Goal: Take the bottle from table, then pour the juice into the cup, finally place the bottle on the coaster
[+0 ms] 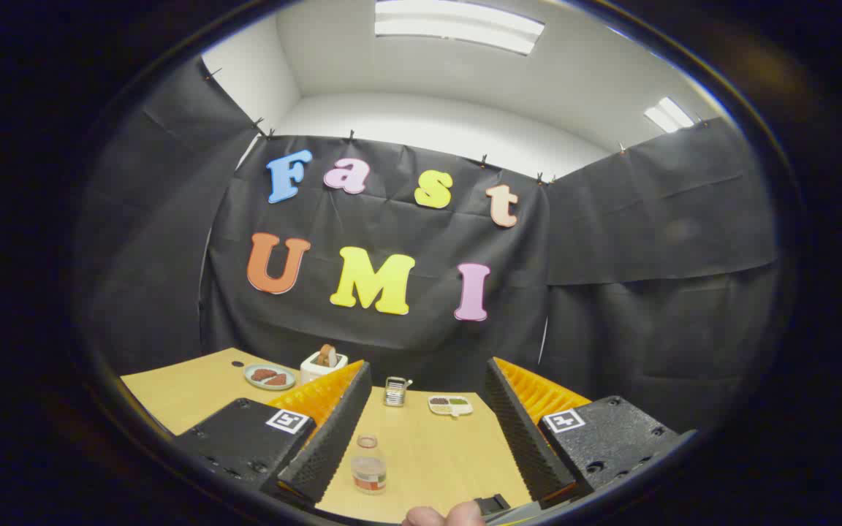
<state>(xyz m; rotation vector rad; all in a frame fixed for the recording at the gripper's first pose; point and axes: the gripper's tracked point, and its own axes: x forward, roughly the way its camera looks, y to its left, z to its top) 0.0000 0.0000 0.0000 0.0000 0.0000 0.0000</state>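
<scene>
Bottle (368,473): upright on worktop (435,453), uncapped (apparently), between wide-open jaws of gripper (421,446), nearer left finger. Risk: bottle could be tipped if nudged sideways during closing.

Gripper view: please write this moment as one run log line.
phase: approach | fingers: open, empty | bottle: upright on table, between fingers, nearer the left one | grasp: not yet

The bottle (368,465) stood on the table (435,453) between the spread fingers (326,431). Beyond them sat a rack (395,391), with a divided dish (450,405) to its right.
</scene>
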